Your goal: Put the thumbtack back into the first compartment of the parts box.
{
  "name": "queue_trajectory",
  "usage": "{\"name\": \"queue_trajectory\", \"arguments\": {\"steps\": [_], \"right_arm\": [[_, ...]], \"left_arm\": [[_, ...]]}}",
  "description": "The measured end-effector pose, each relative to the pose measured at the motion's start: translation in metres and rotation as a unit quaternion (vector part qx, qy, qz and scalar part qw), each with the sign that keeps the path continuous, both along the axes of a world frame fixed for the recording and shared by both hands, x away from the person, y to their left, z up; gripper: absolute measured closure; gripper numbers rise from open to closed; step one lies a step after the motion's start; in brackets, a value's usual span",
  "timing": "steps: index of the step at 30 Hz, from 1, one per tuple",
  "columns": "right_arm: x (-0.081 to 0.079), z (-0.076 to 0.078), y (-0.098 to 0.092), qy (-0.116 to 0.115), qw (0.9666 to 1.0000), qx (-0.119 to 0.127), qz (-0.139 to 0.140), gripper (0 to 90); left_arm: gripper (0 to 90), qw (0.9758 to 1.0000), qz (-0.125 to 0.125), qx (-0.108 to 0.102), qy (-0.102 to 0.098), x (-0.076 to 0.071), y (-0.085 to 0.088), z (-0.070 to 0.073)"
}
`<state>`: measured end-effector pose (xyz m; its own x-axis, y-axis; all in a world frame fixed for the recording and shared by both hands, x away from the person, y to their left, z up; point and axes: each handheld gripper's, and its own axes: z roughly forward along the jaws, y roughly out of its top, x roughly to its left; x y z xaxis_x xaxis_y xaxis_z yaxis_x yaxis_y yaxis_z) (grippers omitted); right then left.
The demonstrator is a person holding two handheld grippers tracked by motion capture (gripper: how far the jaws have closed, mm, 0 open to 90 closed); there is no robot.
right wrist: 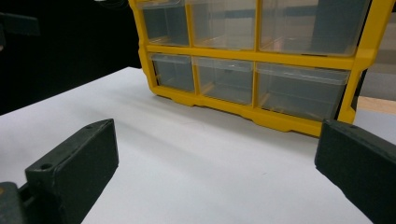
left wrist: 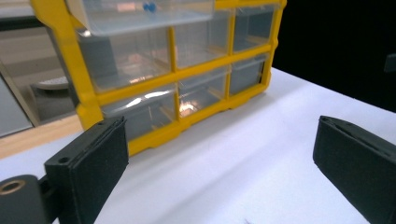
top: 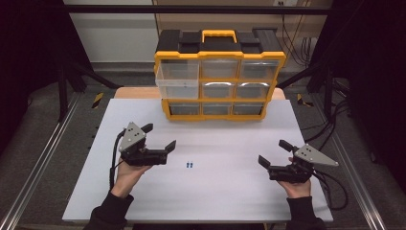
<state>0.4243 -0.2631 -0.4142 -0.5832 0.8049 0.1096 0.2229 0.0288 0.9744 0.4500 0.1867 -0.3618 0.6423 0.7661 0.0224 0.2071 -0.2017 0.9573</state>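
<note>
Yellow-framed and black-topped, the drawer cabinet (top: 219, 76) stands at the far edge of your white table (top: 143, 201), with nine clear drawers in three rows of three. One of them, the pulled-out drawer (top: 177, 79) at the left, juts forward; in the left gripper view a small blue piece (left wrist: 149, 7) lies inside it. The other eight sit closed, and you cannot tell whether they hold anything. Two small blue pieces (top: 189, 165) lie side by side on the table, near you and between your hands. Your left gripper (top: 159, 136) stands wide and empty, left of that pair. Your right gripper (top: 274, 152) is also spread wide, holding nothing, well to their right.
</note>
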Motion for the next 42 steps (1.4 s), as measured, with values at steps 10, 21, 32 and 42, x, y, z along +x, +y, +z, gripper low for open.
{"name": "queue_trajectory", "arguments": {"steps": [10,21,32,42], "right_arm": [[0.0,0.0,0.0,0.0,1.0,0.0,0.001,0.5],[0.0,0.0,0.0,0.0,1.0,0.001,0.001,0.5],[0.0,0.0,0.0,0.001,1.0,0.001,0.001,0.5],[0.0,0.0,-0.001,-0.003,1.0,0.001,0.003,0.5]], "left_arm": [[3.8,0.9991,0.006,0.024,0.035,0.007,-0.014,-0.029],[5.0,0.9954,0.012,0.05,0.081,0.016,-0.026,-0.055],[10.9,0.9896,0.017,0.065,0.127,0.023,-0.04,-0.084],[26.5,0.984,0.026,0.077,0.158,0.024,-0.05,-0.105]]}}
